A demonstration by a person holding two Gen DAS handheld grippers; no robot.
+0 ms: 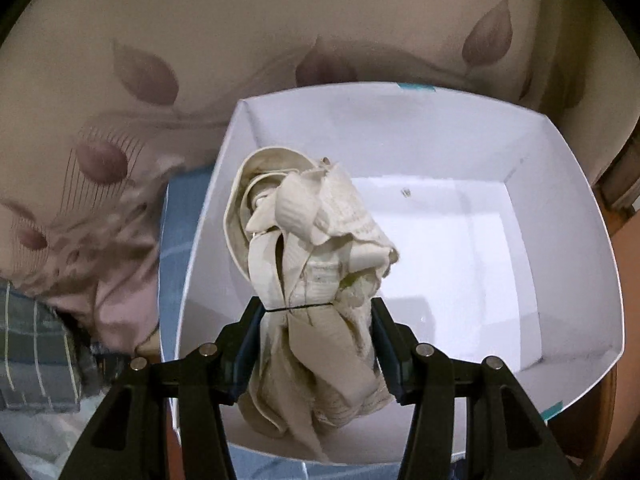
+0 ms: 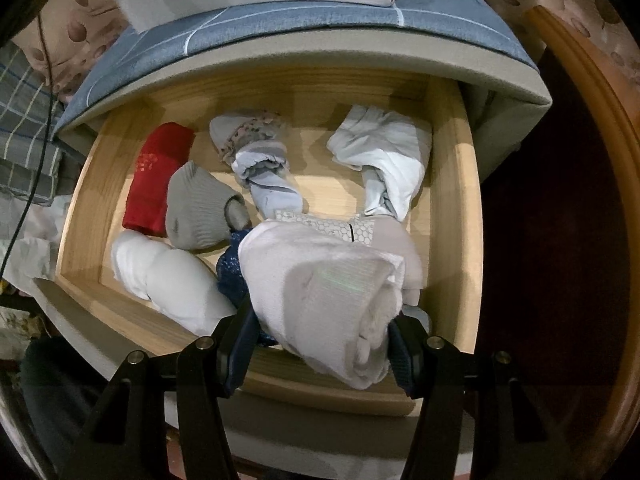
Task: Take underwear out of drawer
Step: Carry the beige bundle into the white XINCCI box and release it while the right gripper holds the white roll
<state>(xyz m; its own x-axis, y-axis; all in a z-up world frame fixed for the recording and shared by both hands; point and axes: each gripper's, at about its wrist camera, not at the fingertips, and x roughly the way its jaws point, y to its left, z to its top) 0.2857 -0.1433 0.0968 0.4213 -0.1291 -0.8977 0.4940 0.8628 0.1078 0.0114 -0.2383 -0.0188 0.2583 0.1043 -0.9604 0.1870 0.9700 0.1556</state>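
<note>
The cream underwear (image 1: 308, 248) hangs bunched in my left claw (image 1: 318, 312), both pads pressed into it, over the white box (image 1: 568, 184), whose floor is bare. My right claw (image 2: 320, 330) is clenched on a rolled white garment (image 2: 324, 292) above the wooden drawer (image 2: 456, 184), where red (image 2: 158, 178), grey (image 2: 200, 208) and pale rolls (image 2: 384, 160) lie.
</note>
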